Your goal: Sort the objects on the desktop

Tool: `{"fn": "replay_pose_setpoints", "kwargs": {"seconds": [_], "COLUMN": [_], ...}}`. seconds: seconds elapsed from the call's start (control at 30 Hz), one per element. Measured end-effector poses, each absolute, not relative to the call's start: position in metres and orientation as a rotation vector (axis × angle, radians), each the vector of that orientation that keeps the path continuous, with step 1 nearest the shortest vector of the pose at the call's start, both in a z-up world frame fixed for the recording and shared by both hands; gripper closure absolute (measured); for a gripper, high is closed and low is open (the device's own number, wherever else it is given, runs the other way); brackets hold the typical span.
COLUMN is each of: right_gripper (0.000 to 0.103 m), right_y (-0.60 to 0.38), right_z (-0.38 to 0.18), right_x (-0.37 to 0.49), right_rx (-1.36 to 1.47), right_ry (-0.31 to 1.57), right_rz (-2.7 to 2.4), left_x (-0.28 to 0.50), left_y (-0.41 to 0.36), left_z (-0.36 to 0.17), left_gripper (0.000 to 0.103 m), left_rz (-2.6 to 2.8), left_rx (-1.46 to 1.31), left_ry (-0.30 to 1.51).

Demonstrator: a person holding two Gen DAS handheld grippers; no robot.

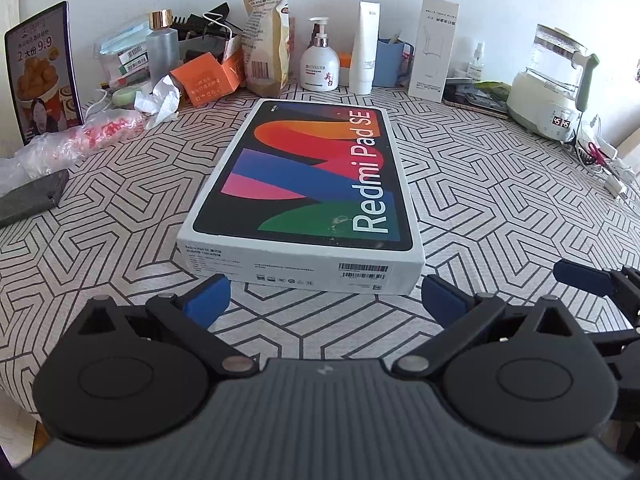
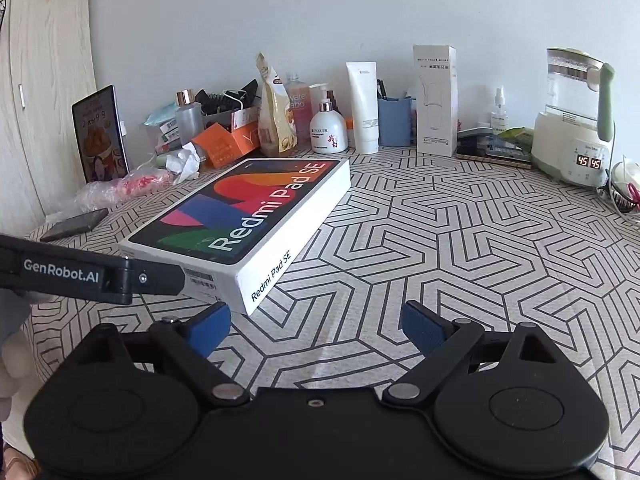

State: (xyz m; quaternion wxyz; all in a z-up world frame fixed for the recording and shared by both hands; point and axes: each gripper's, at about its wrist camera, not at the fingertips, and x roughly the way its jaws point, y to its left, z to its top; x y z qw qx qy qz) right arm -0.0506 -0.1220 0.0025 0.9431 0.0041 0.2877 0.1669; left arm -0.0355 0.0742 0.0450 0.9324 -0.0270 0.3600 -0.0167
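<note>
Left wrist view shows the left claw (image 1: pixel 326 298) spread wide and holding nothing, its blue pads (image 1: pixel 208 300) just short of the near end of a tablet box (image 1: pixel 308 188) that lies flat in the middle of the patterned worktop (image 1: pixel 500 220). Right wrist view shows the right claw (image 2: pixel 316 330) also spread and empty, to the right of the box's near corner, with the box (image 2: pixel 248 216) running away to the far left. Along the far edge by the wall stand a torn snack bag (image 1: pixel 266 32), a white pump bottle (image 1: pixel 319 62), a white tube (image 1: pixel 365 48), a blue cup (image 1: pixel 394 62) and a tall white carton (image 1: pixel 434 48). An electric kettle (image 1: pixel 554 80) sits at the far right, its display reading 45. At the far left a lit tablet (image 1: pixel 42 72) leans upright, with an orange box (image 1: pixel 206 80) and crumpled paper (image 1: pixel 158 100) near it.
</note>
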Motion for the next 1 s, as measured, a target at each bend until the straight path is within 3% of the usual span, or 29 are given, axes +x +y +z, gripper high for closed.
{"fn": "replay_pose_setpoints", "kwargs": {"seconds": [1.0], "right_gripper": [0.008], "right_y": [-0.129], "right_z": [-0.006], "right_x": [-0.033], "right_rx": [0.025], "right_ry": [0.596], "right_rz": [0.268], "left_x": [-0.015], "left_y": [0.061], "left_z": [0.028], "left_gripper": [0.000], "left_rz": [-0.022], "left_rx": [-0.063], "left_ry": [0.796]}}
